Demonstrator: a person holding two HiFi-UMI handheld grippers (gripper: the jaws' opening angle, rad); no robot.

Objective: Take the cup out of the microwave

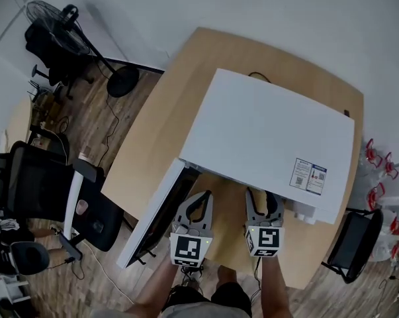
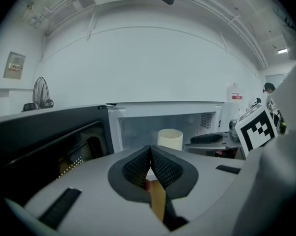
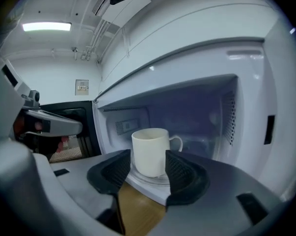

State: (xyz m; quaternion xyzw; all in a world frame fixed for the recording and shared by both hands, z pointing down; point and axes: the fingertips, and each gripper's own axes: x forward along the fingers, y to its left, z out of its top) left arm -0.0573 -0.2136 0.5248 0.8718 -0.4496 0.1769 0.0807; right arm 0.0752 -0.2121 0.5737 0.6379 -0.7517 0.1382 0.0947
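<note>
Left of the left gripper (image 2: 150, 154), the door (image 2: 49, 141) stands swung wide, so opening is done.

Left jaws: pressed together, nothing between them. The cup (image 3: 148, 151) is ahead of them and a bit to their right, inside the microwave (image 1: 272, 131).

Right gripper (image 3: 148, 157): jaws apart, pointed into the cavity. The cup shows straight ahead, framed in the gap between the pads. It looks to sit just beyond the tips, and I see neither pad pressing on it, so no grip yet. It stands upright on the glass plate (image 3: 147, 181), handle on the far right side as seen from these jaws.

Progress, my read:
- done – door open, right jaws lined up on the cup
- left – push in until the pads flank the cup wall, close, lift clear of the plate, draw it out past the front lip, set it on the table (image 1: 179, 98)
- roughly a third through; the actual removal hasn't started

Watch item: the handle is on the right pad's side, so that pad may catch it on the way in.

Count:
- microwave: 1
- door: 1, open
- cup: 1, in the cavity
- plate: 1, under the cup
- grippers: 2, both in front of the opening, side by side
- table: 1
</note>
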